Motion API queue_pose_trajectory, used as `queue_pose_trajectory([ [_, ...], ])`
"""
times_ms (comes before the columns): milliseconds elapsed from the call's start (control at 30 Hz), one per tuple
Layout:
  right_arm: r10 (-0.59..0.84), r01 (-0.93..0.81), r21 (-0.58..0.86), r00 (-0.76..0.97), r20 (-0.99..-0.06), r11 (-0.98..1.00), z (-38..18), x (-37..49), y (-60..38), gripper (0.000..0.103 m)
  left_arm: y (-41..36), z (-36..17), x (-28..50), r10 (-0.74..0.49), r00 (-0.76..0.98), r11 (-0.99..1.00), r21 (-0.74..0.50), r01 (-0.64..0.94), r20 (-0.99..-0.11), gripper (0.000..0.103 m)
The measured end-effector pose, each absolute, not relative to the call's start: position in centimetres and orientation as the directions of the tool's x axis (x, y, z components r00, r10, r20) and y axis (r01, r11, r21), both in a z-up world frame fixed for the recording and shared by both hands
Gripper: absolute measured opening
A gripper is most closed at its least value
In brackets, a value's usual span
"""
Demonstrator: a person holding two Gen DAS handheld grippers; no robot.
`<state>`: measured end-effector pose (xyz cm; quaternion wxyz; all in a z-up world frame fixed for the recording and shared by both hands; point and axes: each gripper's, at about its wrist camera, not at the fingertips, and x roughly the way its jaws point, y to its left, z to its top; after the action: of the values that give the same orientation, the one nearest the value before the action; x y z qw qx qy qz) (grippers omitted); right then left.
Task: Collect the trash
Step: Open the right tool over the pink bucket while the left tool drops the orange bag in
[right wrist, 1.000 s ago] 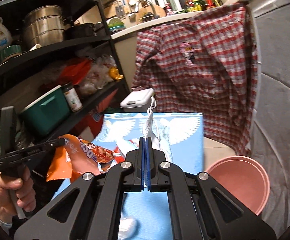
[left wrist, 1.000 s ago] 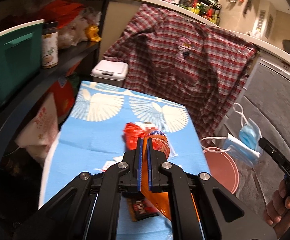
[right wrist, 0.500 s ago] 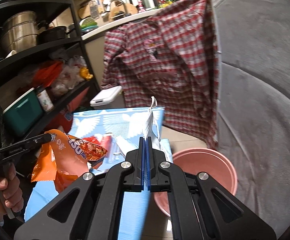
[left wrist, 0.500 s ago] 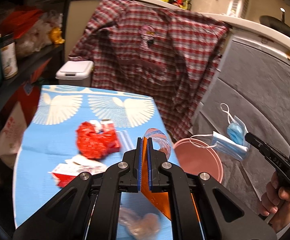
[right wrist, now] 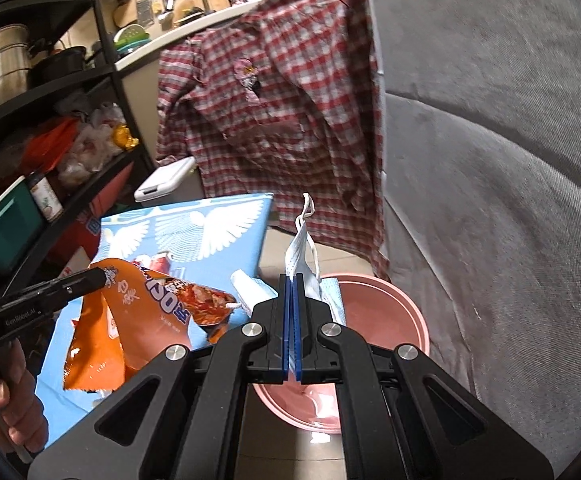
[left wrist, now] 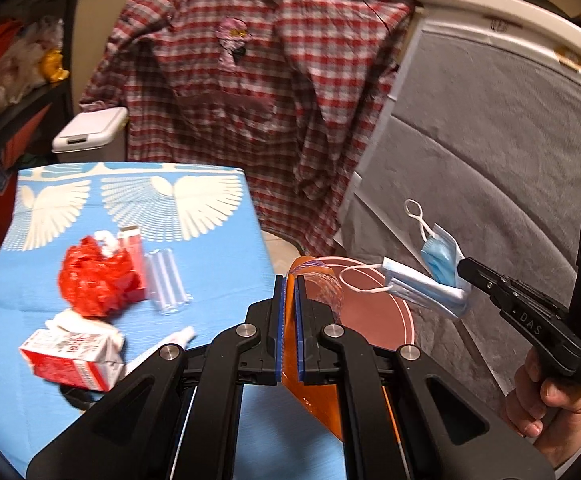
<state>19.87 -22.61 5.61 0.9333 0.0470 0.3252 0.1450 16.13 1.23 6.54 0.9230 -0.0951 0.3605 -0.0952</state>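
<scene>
My left gripper (left wrist: 289, 280) is shut on an orange snack bag (left wrist: 312, 384), held at the table's right edge beside the pink basin (left wrist: 374, 312). The bag also shows in the right wrist view (right wrist: 130, 312). My right gripper (right wrist: 292, 280) is shut on blue face masks (right wrist: 302, 256), held above the pink basin (right wrist: 390, 320). The masks also show in the left wrist view (left wrist: 430, 280). A crumpled red wrapper (left wrist: 98, 280), a red-and-white carton (left wrist: 70, 356), clear tubes (left wrist: 166, 280) and a white tube (left wrist: 162, 348) lie on the blue table (left wrist: 218, 248).
A plaid shirt (left wrist: 250, 92) hangs over the counter behind the table. A white lidded bin (left wrist: 90, 136) stands at the far left. A grey cloth-covered surface (right wrist: 490, 200) rises to the right. Black shelves (right wrist: 50, 128) with pots and bags are on the left.
Both grippers have swung right towards the pink basin, carrying the snack bag and the masks. The carton and red wrapper now show on the table to my left.
</scene>
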Motion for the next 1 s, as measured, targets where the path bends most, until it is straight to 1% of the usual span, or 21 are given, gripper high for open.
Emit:
queue_pose_trajectory([
  [433,0.252,-0.175,0.182,0.725,-0.641,0.968,3.5,21.9,-23.9,0.002,-3.5,3.8,20.0,-0.261,0.668,0.964,-0.228,0.139,-0.696,0.004],
  [533,0.241,-0.165,0.178,0.726,-0.644,0.97,3.3,22.3,-24.2,0.006,-4.3,3.2,21.0,-0.264,0.66,0.963,-0.227,0.144,-0.703,0.005],
  [567,0.234,-0.161,0.171,0.727,-0.645,0.972,3.2,22.4,-24.2,0.006,-4.4,3.0,21.3,-0.267,0.657,0.962,-0.229,0.146,-0.705,0.006],
  [600,0.229,-0.159,0.166,0.727,-0.647,0.973,3.1,22.4,-24.2,0.008,-4.5,2.8,21.6,-0.266,0.654,0.963,-0.228,0.145,-0.708,0.017],
  [633,0.227,-0.158,0.163,0.726,-0.65,0.974,3.1,22.5,-24.2,0.011,-4.6,2.7,21.8,-0.265,0.654,0.963,-0.228,0.143,-0.709,0.023],
  [667,0.225,-0.157,0.162,0.725,-0.651,0.974,3.1,22.5,-24.2,0.022,-4.6,2.5,22.0,-0.265,0.656,0.963,-0.231,0.141,-0.706,0.031],
  [700,0.222,-0.155,0.16,0.726,-0.65,0.975,3.0,22.5,-24.2,0.035,-4.5,2.4,22.2,-0.265,0.656,0.963,-0.233,0.138,-0.707,0.032],
  [733,0.22,-0.154,0.158,0.729,-0.648,0.975,3.1,22.4,-24.2,0.038,-4.4,2.3,22.4,-0.268,0.654,0.962,-0.238,0.136,-0.708,0.032],
  [1000,0.233,-0.163,0.168,0.753,-0.616,0.972,3.9,22.0,-24.1,0.039,-2.7,3.4,21.5,-0.274,0.677,0.958,-0.255,0.13,-0.683,0.032],
])
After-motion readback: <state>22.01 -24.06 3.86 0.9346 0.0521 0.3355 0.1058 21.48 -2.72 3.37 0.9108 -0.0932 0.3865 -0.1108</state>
